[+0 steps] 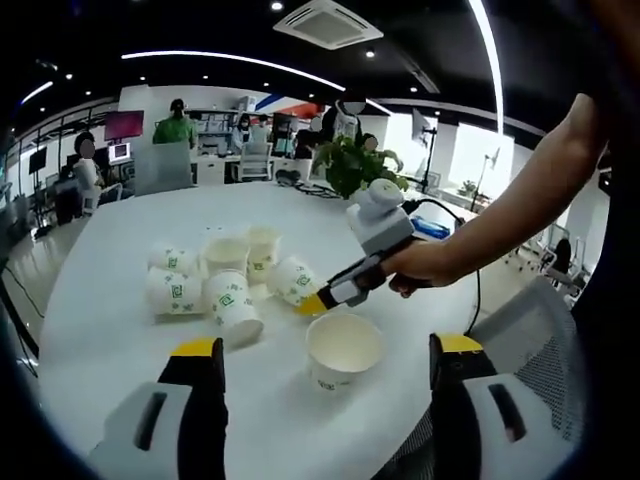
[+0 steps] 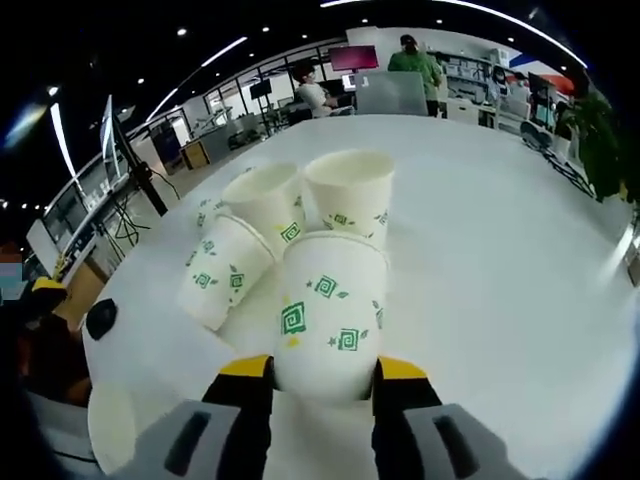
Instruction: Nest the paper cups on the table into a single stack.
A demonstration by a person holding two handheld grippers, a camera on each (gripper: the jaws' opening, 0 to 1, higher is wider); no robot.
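In the right gripper view, the right gripper (image 2: 322, 380) sits low centre, its jaws narrowed around a toppled paper cup (image 2: 330, 315); more cups (image 2: 300, 215) cluster just behind on the white bench (image 2: 500, 260). In the left gripper view, the left gripper (image 1: 325, 365) spreads wide before an upright cup (image 1: 343, 350) at lower centre.
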